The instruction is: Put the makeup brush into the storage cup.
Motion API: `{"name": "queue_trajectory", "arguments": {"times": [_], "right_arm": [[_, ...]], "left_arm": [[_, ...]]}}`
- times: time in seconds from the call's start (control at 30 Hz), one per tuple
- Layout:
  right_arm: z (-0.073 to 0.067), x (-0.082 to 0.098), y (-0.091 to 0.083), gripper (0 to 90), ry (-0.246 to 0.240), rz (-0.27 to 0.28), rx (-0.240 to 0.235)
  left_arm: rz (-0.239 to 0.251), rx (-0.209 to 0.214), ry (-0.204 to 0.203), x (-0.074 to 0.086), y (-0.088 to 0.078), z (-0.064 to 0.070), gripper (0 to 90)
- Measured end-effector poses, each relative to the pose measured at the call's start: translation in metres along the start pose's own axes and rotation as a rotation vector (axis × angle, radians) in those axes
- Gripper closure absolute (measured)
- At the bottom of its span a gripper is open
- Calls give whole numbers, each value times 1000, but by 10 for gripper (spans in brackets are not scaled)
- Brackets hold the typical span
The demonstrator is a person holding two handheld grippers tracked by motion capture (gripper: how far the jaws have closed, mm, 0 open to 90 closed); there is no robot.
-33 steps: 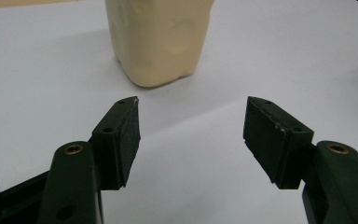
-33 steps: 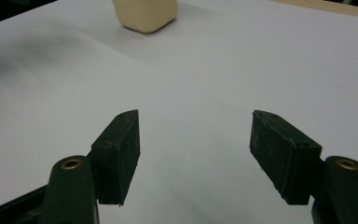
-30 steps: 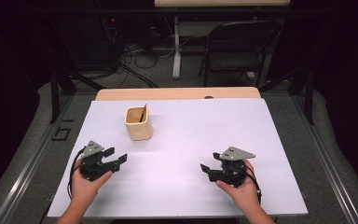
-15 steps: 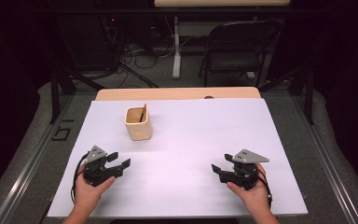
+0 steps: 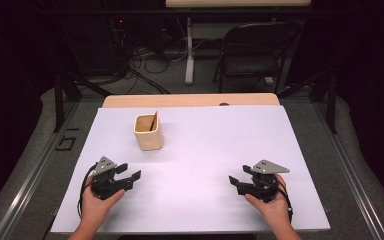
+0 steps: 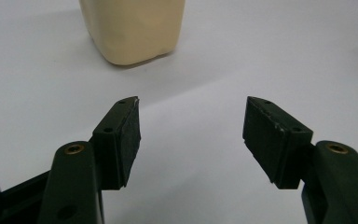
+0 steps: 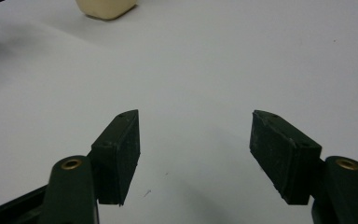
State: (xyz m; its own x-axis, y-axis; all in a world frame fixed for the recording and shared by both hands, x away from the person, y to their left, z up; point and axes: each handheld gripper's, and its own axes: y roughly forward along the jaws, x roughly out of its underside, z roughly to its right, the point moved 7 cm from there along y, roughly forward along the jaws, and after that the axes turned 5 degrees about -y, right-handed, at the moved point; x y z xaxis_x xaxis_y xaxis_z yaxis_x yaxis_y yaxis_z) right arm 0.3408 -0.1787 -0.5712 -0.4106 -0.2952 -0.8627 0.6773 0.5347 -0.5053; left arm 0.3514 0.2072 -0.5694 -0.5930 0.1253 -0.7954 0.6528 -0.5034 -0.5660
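Observation:
A cream-coloured cup with a thin dark stick leaning in it stands on the white table sheet, left of centre. My left gripper rests low near the front left, held in a hand, jaws open and empty, pointing toward the middle. The left gripper view has the cup straight ahead beyond the open jaws. My right gripper lies at the front right, open and empty, pointing left. In the right gripper view its jaws stand wide over bare sheet, the cup's base at the top left.
A wooden table edge shows behind the sheet. A dark folding chair and cables on the floor lie beyond the table. Metal rails run along both sides.
Both hands have drawn back a little toward the front edge of the table, the right one also shifting rightward. Both grippers stay open and empty.

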Motion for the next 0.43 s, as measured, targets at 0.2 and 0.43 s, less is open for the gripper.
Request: {"name": "queue_trajectory", "arguments": {"times": [0.2, 0.43], "right_arm": [[0, 1, 1, 334, 0, -2, -6], [3, 2, 1, 333, 19, 0, 8]], "left_arm": [[-1, 0, -5, 0, 0, -1, 369], [4, -1, -11, -1, 0, -2, 361]]}}
